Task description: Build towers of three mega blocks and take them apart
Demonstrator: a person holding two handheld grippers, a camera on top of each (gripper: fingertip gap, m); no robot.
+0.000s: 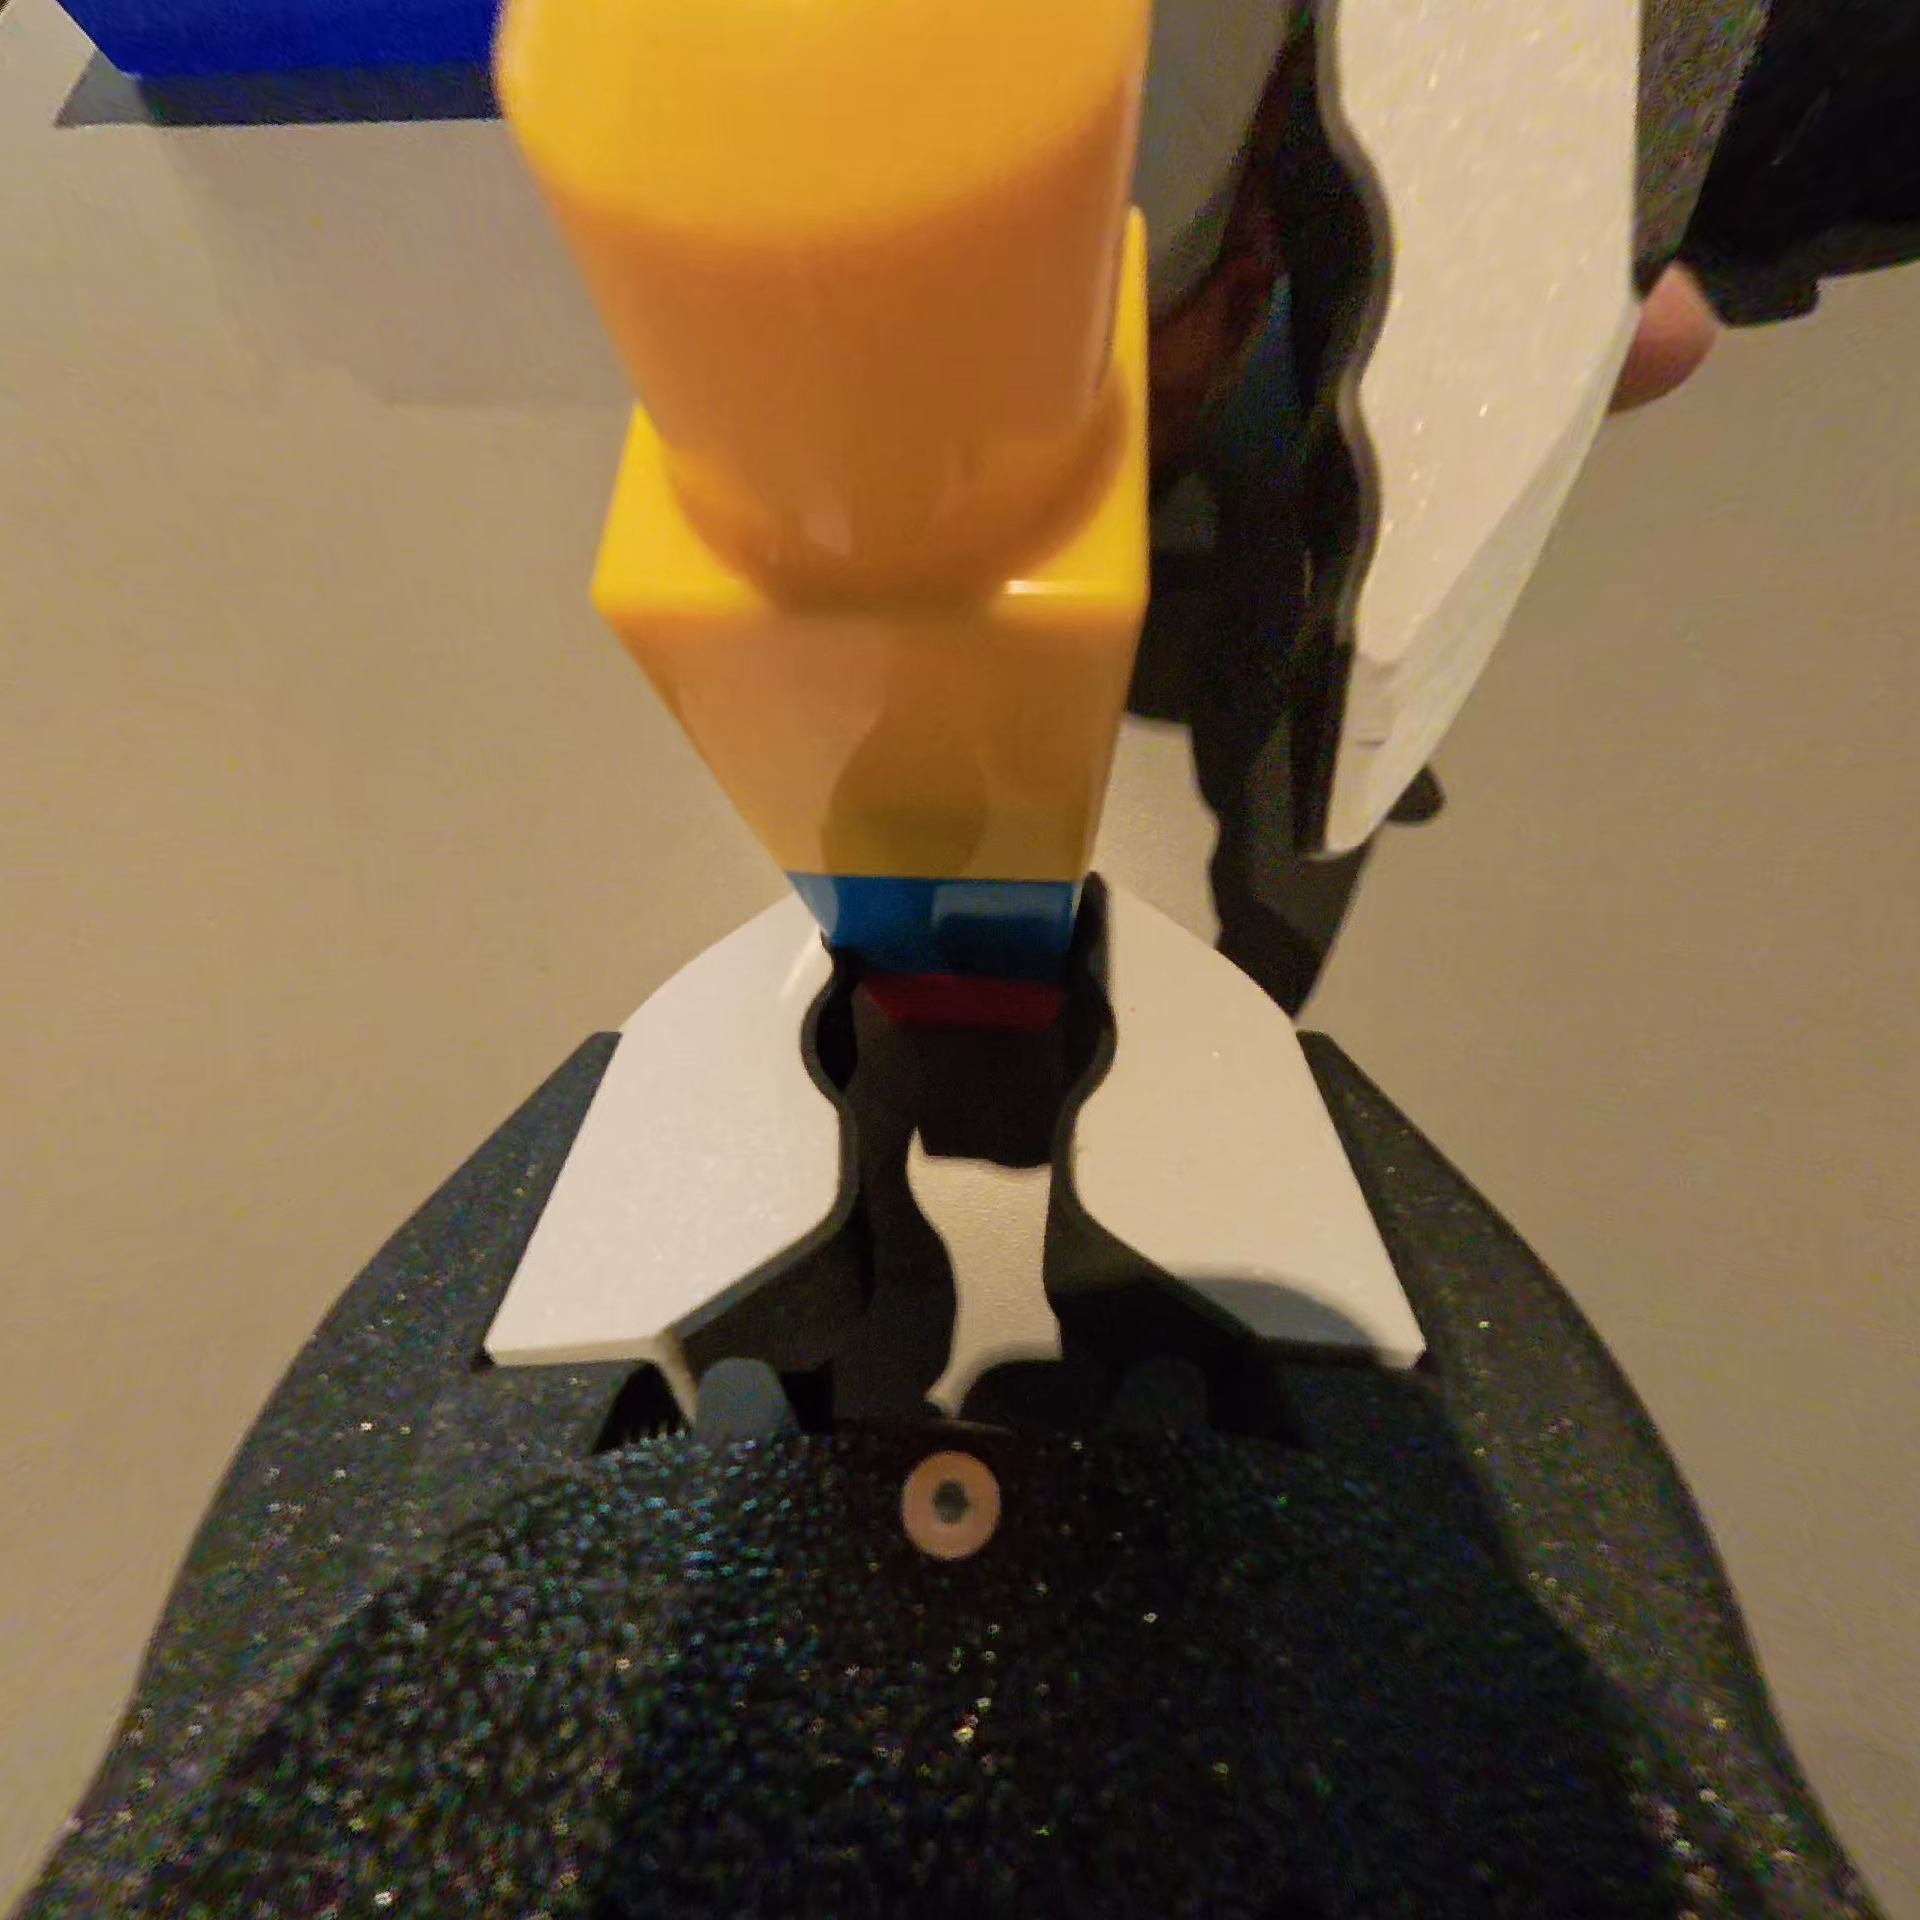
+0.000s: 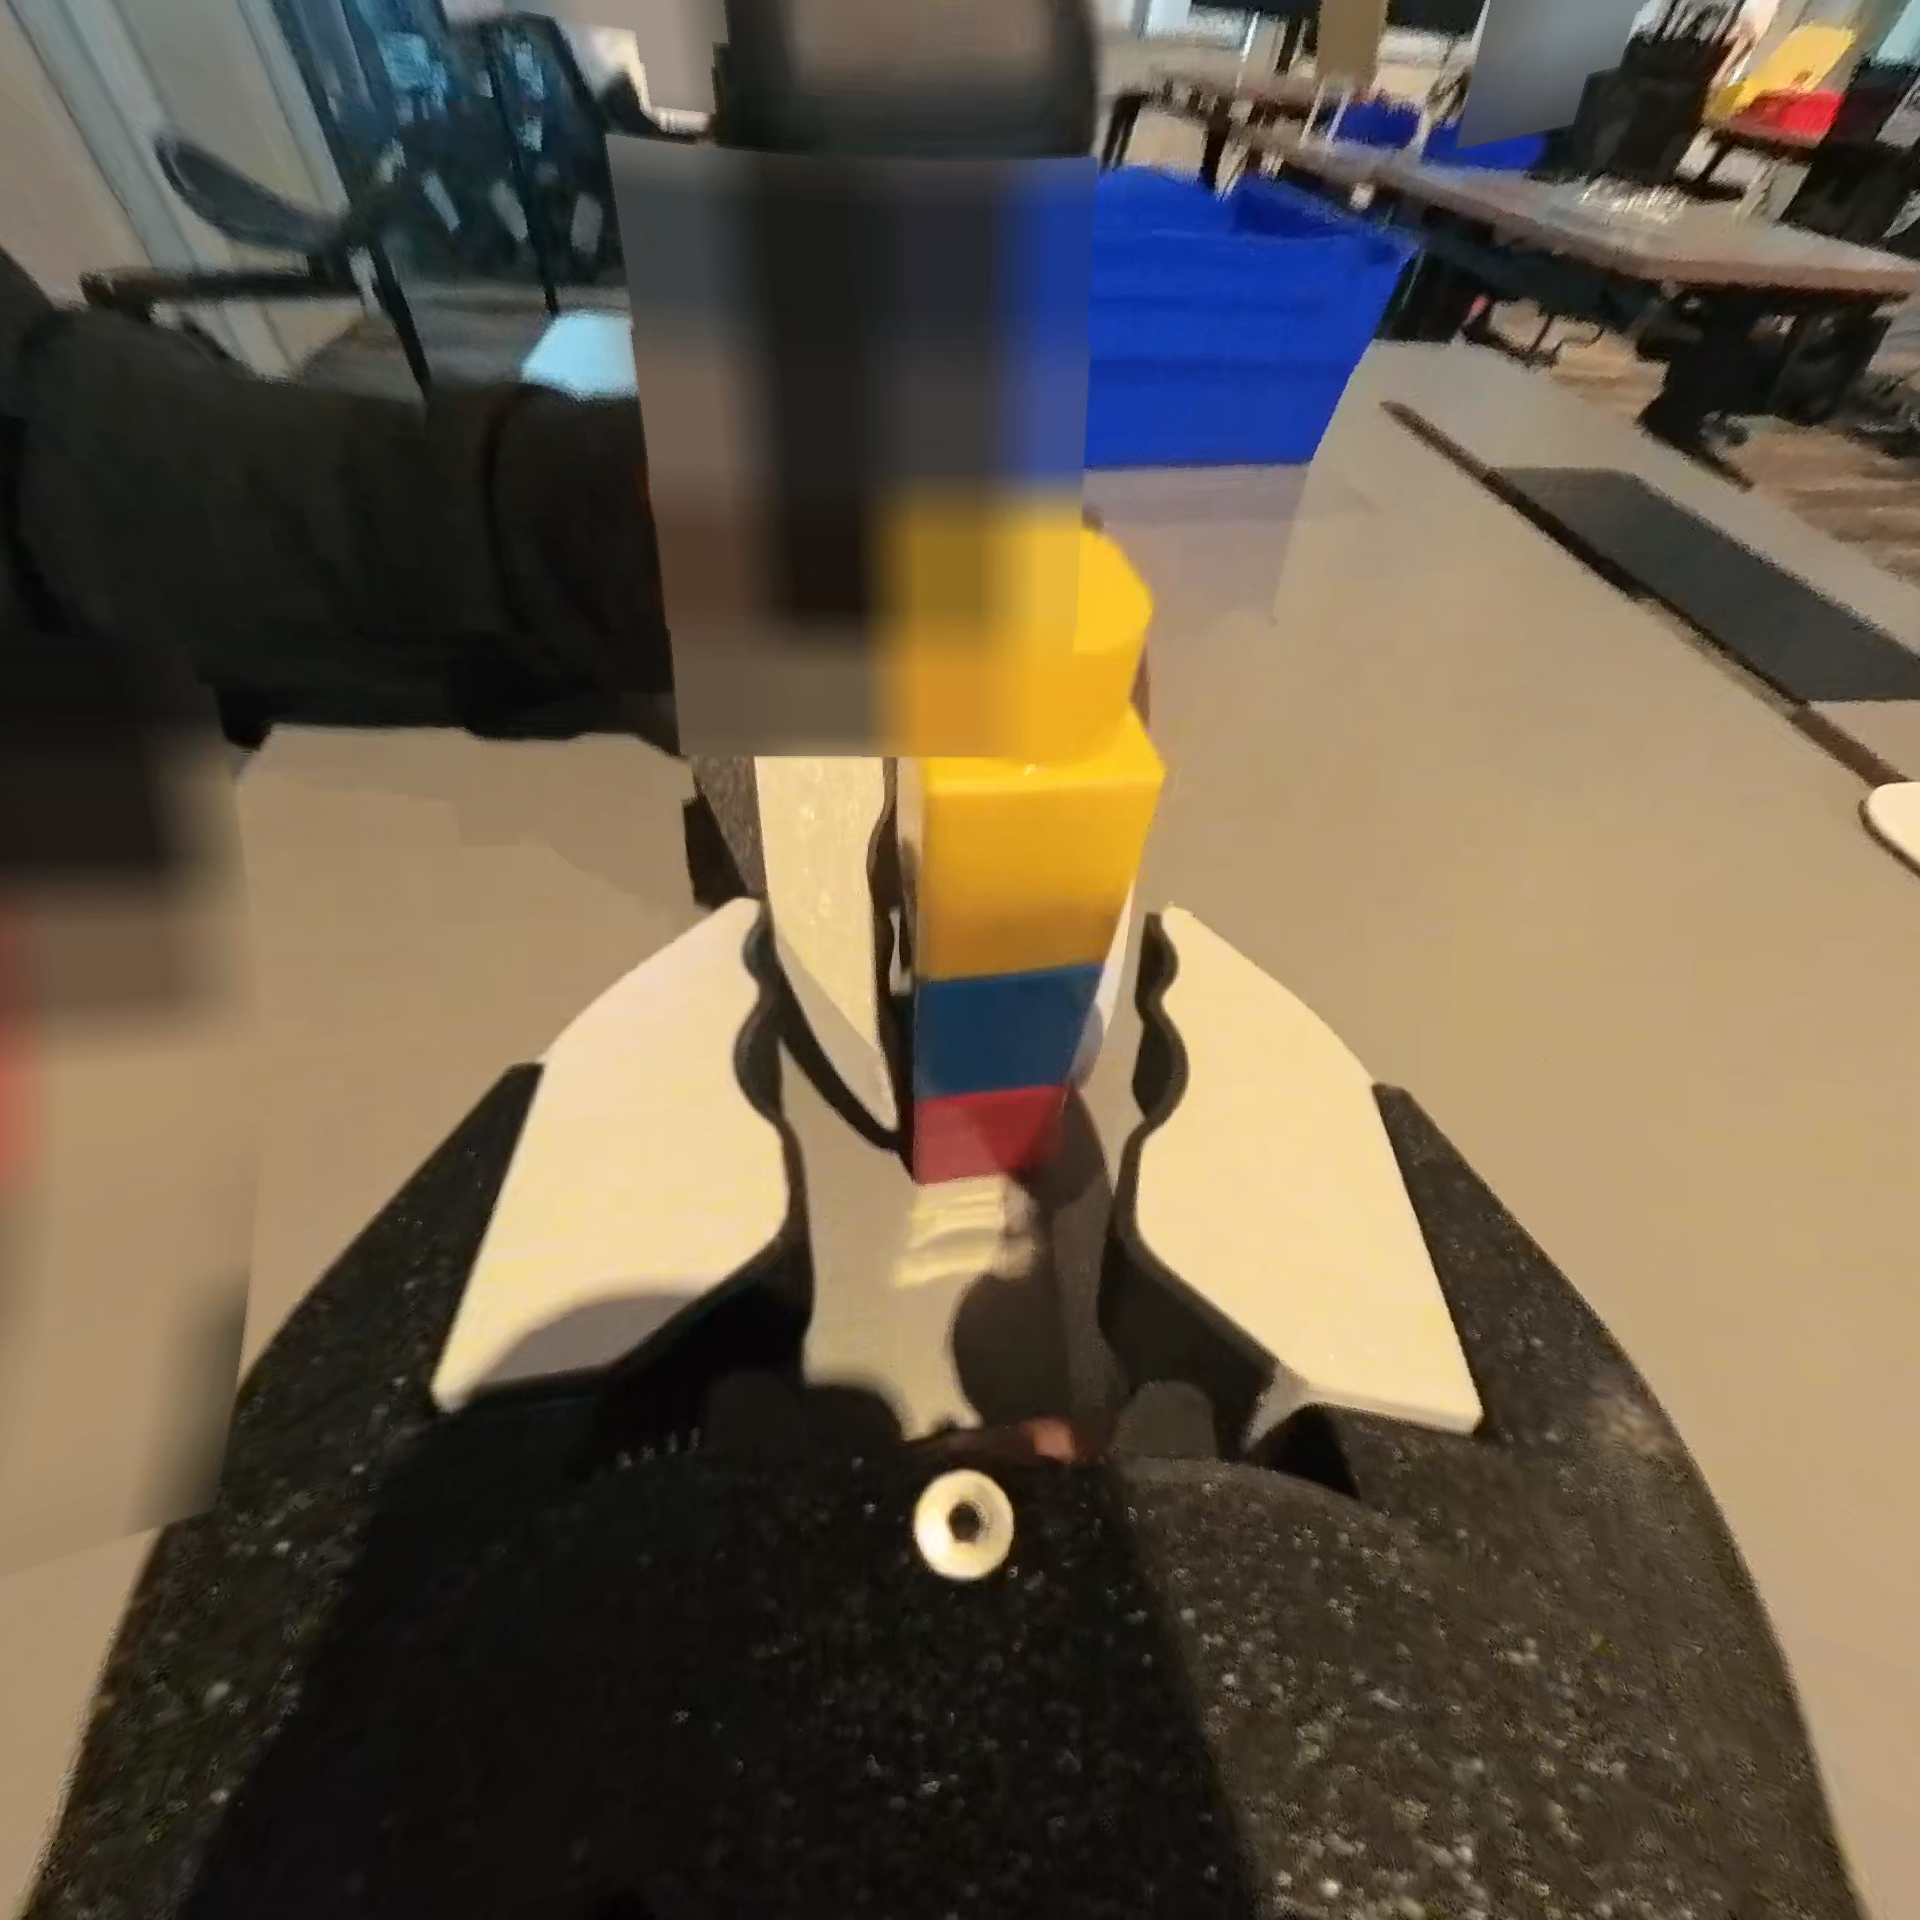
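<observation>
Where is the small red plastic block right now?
In both wrist views, the small red plastic block sits at the tower's base, under the blue block, between the left gripper's fingers.

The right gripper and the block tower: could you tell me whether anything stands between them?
Nothing visible does. The right gripper is open with the tower between its fingers. The left gripper grips the tower's blue block from the far side.

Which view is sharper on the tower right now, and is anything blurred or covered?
Left wrist view: yellow block close, its stud soft and stretched by the wide lens; blue block crisp. Right wrist view: background smeared, a mosaic patch covers the stud's left; red block readable.
</observation>
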